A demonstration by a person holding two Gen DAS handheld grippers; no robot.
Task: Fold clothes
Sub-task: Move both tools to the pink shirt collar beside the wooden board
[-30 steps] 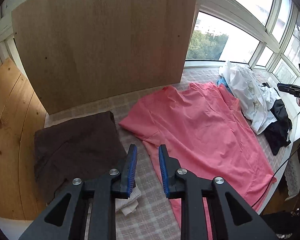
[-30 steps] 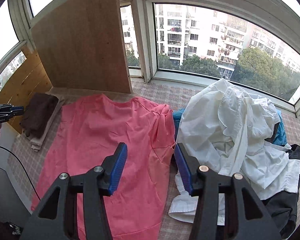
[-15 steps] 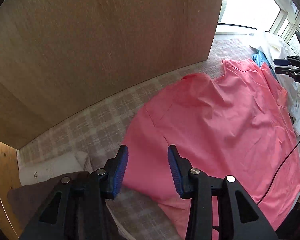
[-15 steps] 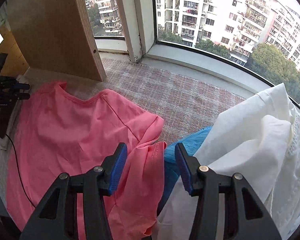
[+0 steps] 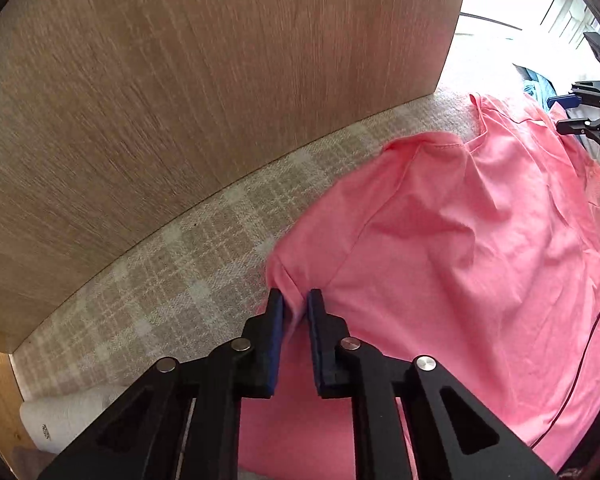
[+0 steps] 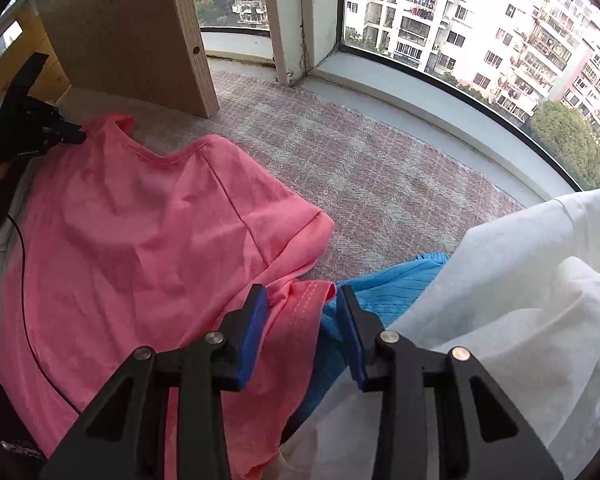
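A T-shirt (image 6: 140, 240) lies spread on the checked cloth (image 6: 360, 160). A wooden board (image 6: 132, 36) stands at its far side, and a heap of shirts (image 6: 520, 300) lies right of it, over another garment (image 6: 380, 292).

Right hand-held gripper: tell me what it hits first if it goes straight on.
The right hand-held gripper, open, would probably meet the pink shirt's sleeve hem first, lying between its fingers; the blue garment sits just right. Depth is uncertain.

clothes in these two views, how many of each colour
pink cotton t-shirt: 1
blue ribbed garment: 1
white crumpled garments: 1 heap, number of pieces unclear
total: 3 colours; the left gripper pinches the pink sleeve.
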